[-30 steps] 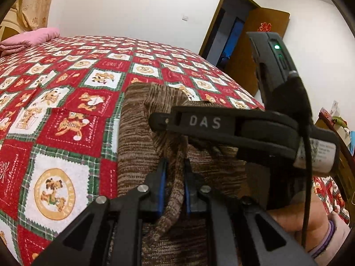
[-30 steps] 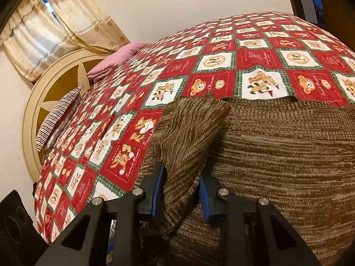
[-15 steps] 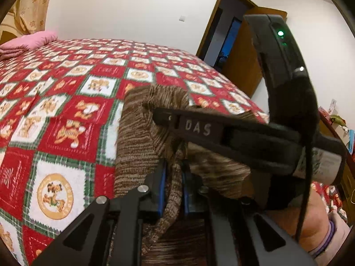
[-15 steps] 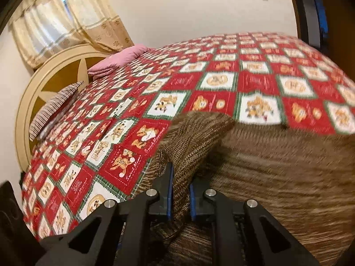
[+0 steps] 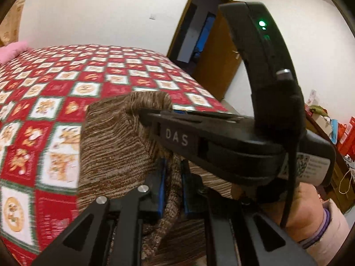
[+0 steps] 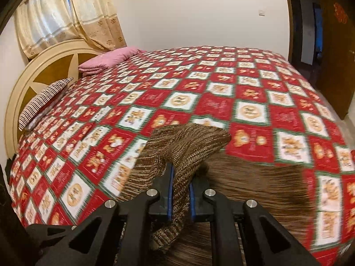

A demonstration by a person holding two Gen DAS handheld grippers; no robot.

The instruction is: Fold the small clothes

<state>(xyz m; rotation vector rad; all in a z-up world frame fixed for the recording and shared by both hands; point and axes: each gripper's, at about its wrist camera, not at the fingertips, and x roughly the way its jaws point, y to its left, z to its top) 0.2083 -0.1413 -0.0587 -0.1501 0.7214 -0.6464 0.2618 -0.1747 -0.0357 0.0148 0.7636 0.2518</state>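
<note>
A brown knitted sweater (image 5: 113, 153) lies on the red, white and green patchwork bedspread (image 5: 44, 102). My left gripper (image 5: 172, 173) is shut on a bunched fold of it and holds that fold raised off the bed. In the left wrist view my right gripper (image 5: 155, 113) crosses in front from the right, its tip buried in the raised knit. In the right wrist view my right gripper (image 6: 180, 186) is shut on another fold of the sweater (image 6: 190, 141), lifted above the rest of the garment (image 6: 255, 188).
A folded pink blanket (image 6: 108, 59) and a striped pillow (image 6: 42, 99) lie at the round headboard (image 6: 51, 68). Curtains (image 6: 66, 15) hang behind. An open wooden door (image 5: 213, 66) stands past the bed's far corner. Cluttered furniture (image 5: 328, 128) stands at the right.
Both grippers have risen with the sweater, lifting its folds higher off the bed. The right gripper closed from open onto the knit fold.
</note>
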